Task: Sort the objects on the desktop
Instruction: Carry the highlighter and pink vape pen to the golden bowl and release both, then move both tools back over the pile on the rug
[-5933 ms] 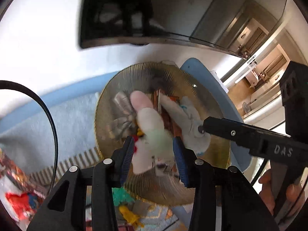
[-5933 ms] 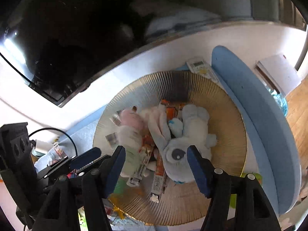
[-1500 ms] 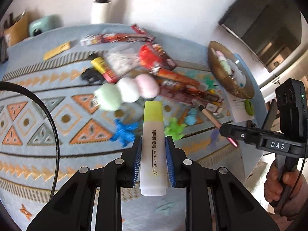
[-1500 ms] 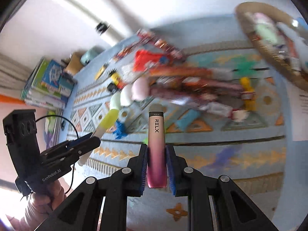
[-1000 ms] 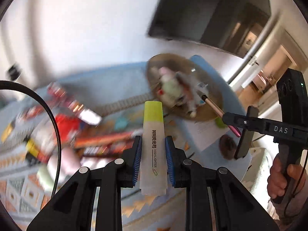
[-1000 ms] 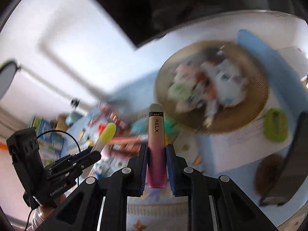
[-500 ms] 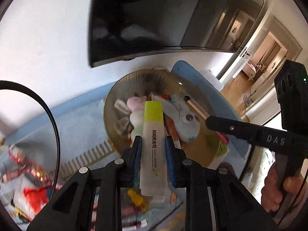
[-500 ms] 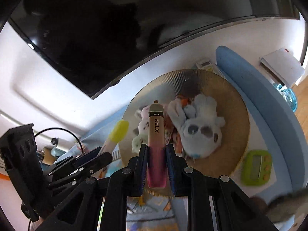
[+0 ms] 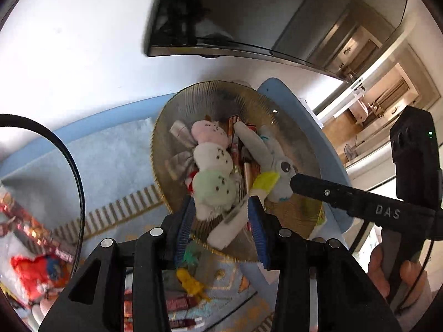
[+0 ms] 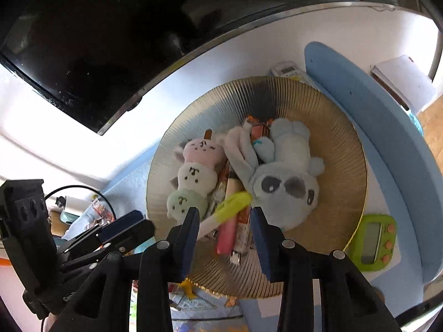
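Observation:
A round gold ribbed plate (image 9: 210, 96) (image 10: 340, 171) holds a three-ball plush (image 9: 213, 166) (image 10: 193, 177), a grey-blue plush animal (image 10: 288, 182) (image 9: 277, 160) and snack sticks. A yellow highlighter (image 9: 241, 210) (image 10: 224, 213) lies on the plate, tilted, loose between my open left gripper's (image 9: 221, 221) jaws. A pink vape pen (image 10: 228, 235) lies on the plate between my open right gripper's (image 10: 224, 229) jaws. Both grippers hover just over the plate's near edge.
A dark TV screen (image 10: 97, 41) hangs behind the plate. A green timer (image 10: 373, 243) sits to the plate's right on the blue table edge (image 10: 373, 116). Snack packets (image 9: 36, 249) and small toys (image 9: 191, 279) lie on the patterned mat to the left.
Both grippers have opened over the plate. The highlighter has dropped from the left gripper and the pink vape pen from the right; both now lie on the plate.

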The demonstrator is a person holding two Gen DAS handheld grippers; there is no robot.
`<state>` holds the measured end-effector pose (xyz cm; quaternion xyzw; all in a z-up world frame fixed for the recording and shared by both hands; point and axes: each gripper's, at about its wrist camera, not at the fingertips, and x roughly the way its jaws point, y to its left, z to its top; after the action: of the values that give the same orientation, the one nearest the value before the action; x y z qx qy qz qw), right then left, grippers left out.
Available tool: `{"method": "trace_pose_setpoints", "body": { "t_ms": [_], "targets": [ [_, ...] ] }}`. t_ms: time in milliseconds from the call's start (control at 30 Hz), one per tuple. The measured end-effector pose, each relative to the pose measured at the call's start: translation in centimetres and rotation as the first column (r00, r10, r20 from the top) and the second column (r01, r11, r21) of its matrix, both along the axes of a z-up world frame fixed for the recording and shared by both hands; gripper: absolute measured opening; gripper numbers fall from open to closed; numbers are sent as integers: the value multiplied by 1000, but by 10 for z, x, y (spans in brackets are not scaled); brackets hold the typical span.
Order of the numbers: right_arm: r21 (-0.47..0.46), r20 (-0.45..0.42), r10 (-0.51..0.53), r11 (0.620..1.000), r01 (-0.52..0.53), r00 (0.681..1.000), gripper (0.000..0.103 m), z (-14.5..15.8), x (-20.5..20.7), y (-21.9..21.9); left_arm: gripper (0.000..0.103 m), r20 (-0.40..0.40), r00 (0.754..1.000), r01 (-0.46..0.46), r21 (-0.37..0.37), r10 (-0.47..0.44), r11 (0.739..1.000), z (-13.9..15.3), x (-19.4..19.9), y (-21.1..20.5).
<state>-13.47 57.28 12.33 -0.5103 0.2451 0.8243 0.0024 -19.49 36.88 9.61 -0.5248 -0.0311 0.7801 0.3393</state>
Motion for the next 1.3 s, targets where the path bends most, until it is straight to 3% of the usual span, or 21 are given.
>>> {"method": "trace_pose_setpoints", "body": {
  "t_ms": [300,467,600,800,933,1033,1200,1300],
  "targets": [
    [10,-17,93,996,-93,995,37,16,23,-38,37,23,993,-119,-7,119,993,3,44,-64],
    [8,6,154,988,-154,988,37,10,37,-68,37,65,969,-239,-11,239,971,-5,75,-123],
    [4,29,187,982,-187,982,37,5,47,-94,37,116,924,-366,-8,364,931,-13,94,-187],
    [-10,68,226,974,-225,972,37,-10,58,-132,42,173,833,-529,-32,526,848,-34,112,-274],
    [-22,103,244,970,-243,964,37,-22,65,-155,46,208,804,-562,-41,557,826,-45,117,-309],
    [-20,121,256,967,-256,959,37,-27,72,-170,46,203,808,-552,-64,553,831,-53,114,-319],
    [3,134,237,971,-240,962,37,-29,87,-179,46,214,861,-452,-91,461,887,-64,111,-313],
    [-5,142,217,976,-218,966,37,-32,92,-178,46,212,884,-400,-121,417,908,-70,117,-299]
  ]
}}
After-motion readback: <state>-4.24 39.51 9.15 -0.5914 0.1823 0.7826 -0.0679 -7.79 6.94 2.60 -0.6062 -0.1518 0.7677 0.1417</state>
